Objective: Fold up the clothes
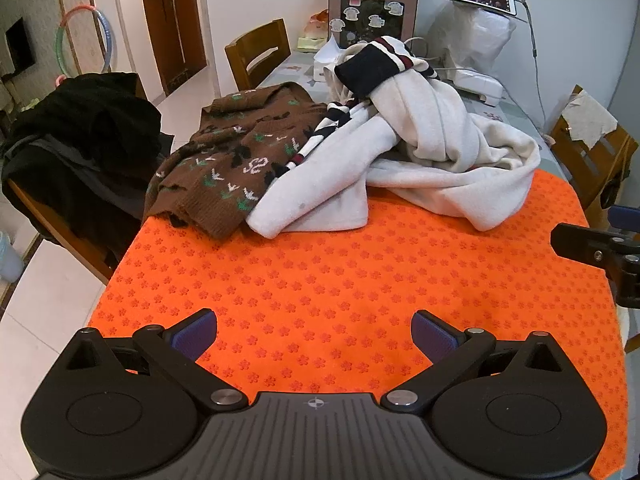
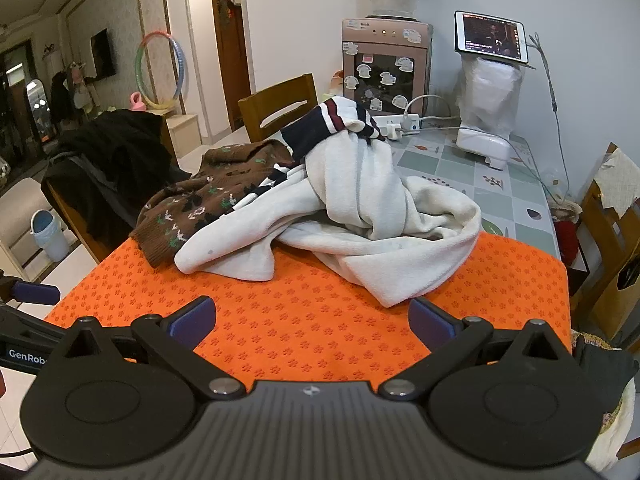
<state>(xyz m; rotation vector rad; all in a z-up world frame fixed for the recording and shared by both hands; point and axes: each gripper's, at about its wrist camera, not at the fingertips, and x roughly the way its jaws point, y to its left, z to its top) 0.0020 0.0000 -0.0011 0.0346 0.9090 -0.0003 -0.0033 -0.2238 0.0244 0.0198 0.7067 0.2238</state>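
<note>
Both claws you hold hang released over the orange mat (image 1: 320,280): left gripper (image 1: 314,334) and right gripper (image 2: 312,320), fingers spread, gripping nothing. At your twelve o'clock the white sweatshirt (image 1: 420,168) lies crumpled, touching the brown sweater (image 1: 232,156) at eleven o'clock.

Crumpled cream sweatshirt (image 1: 420,160) (navy-striped cuffs), overlapping rumpled brown patterned sweater (image 1: 240,152), unfolded

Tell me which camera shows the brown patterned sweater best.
Left wrist view: the brown sweater lies spread toward the camera, its pattern plain, beside the white garment. The right wrist view shows it farther off at a shallow angle, partly hidden behind the white garment.
</note>
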